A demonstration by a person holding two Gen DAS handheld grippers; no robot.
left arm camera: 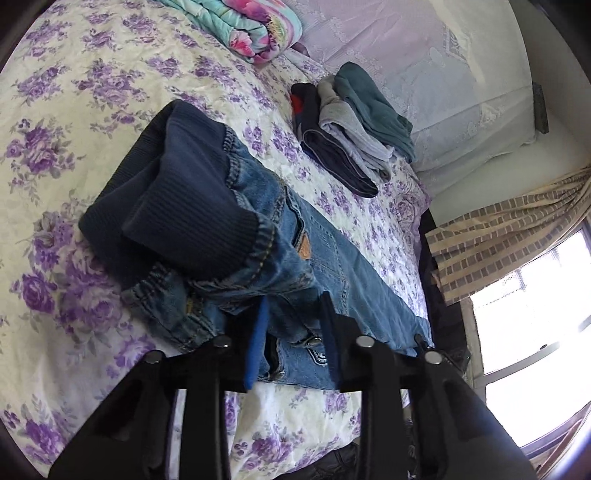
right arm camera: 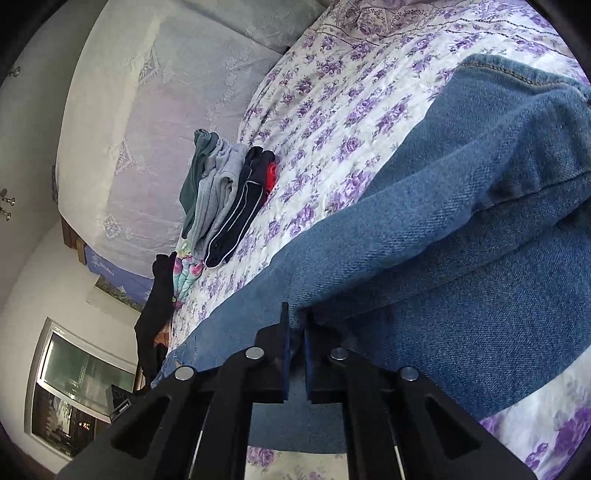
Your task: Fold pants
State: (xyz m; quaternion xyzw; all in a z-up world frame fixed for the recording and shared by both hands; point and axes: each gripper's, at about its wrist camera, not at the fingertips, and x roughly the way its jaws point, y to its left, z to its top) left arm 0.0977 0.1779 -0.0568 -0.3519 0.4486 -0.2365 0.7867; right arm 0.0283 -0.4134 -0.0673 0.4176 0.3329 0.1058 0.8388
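Observation:
Blue jeans [left arm camera: 314,254] with a dark navy ribbed waistband [left arm camera: 177,206] lie across a floral bedspread [left arm camera: 74,110]. My left gripper [left arm camera: 293,306] grips the denim near the fly and waist, its blue pads closed around a thick bunch of cloth. In the right wrist view the jeans' leg [right arm camera: 443,240] fills the right side. My right gripper [right arm camera: 295,317] is shut on the denim edge of the leg, the cloth pinched between its narrow jaws.
A stack of folded clothes [left arm camera: 351,129] lies further up the bed; it also shows in the right wrist view [right arm camera: 221,206]. A rolled colourful blanket [left arm camera: 251,26] and a pale pillow [left arm camera: 443,74] lie near the headboard. A curtain [left arm camera: 498,240] and window [left arm camera: 535,314] flank the bed.

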